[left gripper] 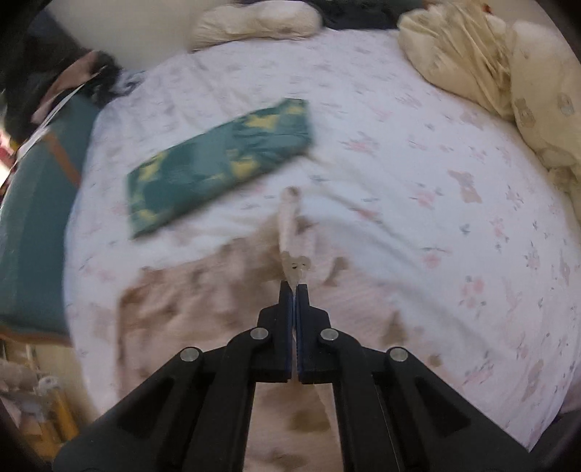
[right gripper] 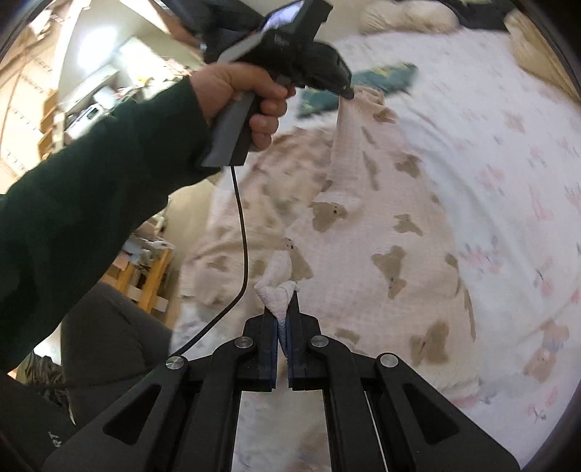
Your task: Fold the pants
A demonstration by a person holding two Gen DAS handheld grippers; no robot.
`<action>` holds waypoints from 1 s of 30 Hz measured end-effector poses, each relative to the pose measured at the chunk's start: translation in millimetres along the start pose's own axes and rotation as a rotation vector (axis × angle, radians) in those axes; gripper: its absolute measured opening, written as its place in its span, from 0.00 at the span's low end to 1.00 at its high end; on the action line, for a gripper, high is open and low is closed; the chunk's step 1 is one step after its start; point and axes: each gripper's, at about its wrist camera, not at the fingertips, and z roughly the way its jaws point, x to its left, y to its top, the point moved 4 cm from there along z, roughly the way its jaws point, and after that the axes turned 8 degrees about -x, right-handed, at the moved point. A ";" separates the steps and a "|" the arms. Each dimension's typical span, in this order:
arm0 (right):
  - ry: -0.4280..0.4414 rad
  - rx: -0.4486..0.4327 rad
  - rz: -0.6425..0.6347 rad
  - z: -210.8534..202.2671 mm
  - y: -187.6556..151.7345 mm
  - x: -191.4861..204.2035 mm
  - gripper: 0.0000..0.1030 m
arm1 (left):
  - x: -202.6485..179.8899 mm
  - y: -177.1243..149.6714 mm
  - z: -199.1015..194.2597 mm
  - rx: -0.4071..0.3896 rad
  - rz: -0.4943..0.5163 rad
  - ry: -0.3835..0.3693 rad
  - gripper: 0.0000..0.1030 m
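Now two grippers are each pinching one pair of pants (right gripper: 366,203), a pale pink garment with brown animal-shaped patches, lying spread over the near part of the bed (left gripper: 417,152). From its own wrist camera, the left gripper (left gripper: 294,287) is showing its jaws pressed together on a thin raised fold of the fabric, which is standing up ahead of the tips. In the right wrist view that same tool is appearing from outside, held by one hand (right gripper: 239,94) in a dark green sleeve, with one black cable (right gripper: 241,232) hanging from its handle; its tip is lifting an edge of the pants above the sheet. The right gripper (right gripper: 282,301) is clamping a bunched white-pink corner of the cloth between its blue pads, jaws nearly together around it.

Beyond the pants, one folded green cloth (left gripper: 221,163) with yellow shapes is lying flat on the floral sheet, apart from the pants. At the far edge, one pillow (left gripper: 254,21) is resting, and one crumpled cream duvet (left gripper: 483,65) is heaped at the right.
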 end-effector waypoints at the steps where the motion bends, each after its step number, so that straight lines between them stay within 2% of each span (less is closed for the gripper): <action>1: 0.019 -0.011 -0.018 4.2 3.9 14.4 0.03 | 16.8 -2.4 -4.2 -0.001 -0.010 0.012 0.00; 3: 0.049 -0.008 -0.023 12.6 6.7 34.0 0.03 | 58.4 -9.2 -10.3 -0.008 -0.046 0.041 0.00; 5: 0.115 0.014 -0.020 30.4 9.9 60.9 0.03 | 93.8 -16.3 -13.0 -0.011 -0.078 0.064 0.00; 8: 0.172 0.056 -0.042 65.3 12.8 101.2 0.02 | 133.3 -29.6 -6.8 -0.007 -0.067 0.106 0.00; 13: 0.185 0.126 -0.127 133.2 12.3 147.2 0.03 | 182.6 -53.9 30.3 0.057 -0.070 0.183 0.00; 16: 0.164 0.174 -0.105 162.9 10.9 147.1 0.03 | 204.6 -63.7 53.1 0.093 -0.101 0.194 0.00; 19: 0.151 0.189 -0.077 175.5 14.1 146.4 0.03 | 210.7 -67.9 59.3 0.108 -0.081 0.192 0.00; 23: 0.152 0.192 -0.103 181.8 16.9 160.9 0.03 | 219.9 -67.5 51.1 0.072 -0.072 0.207 0.00; 27: 0.113 0.233 -0.096 196.0 5.9 167.0 0.03 | 230.0 -74.5 58.5 0.022 -0.176 0.211 0.04; 28: 0.105 0.243 -0.092 198.4 5.8 163.8 0.03 | 232.3 -79.5 67.7 0.054 -0.198 0.208 0.08; 29: 0.097 0.256 -0.097 202.1 3.8 164.6 0.03 | 235.8 -83.8 74.1 0.083 -0.222 0.201 0.25; 30: 0.085 0.265 -0.105 205.7 3.4 166.6 0.03 | 239.7 -90.1 76.2 0.099 -0.260 0.175 0.37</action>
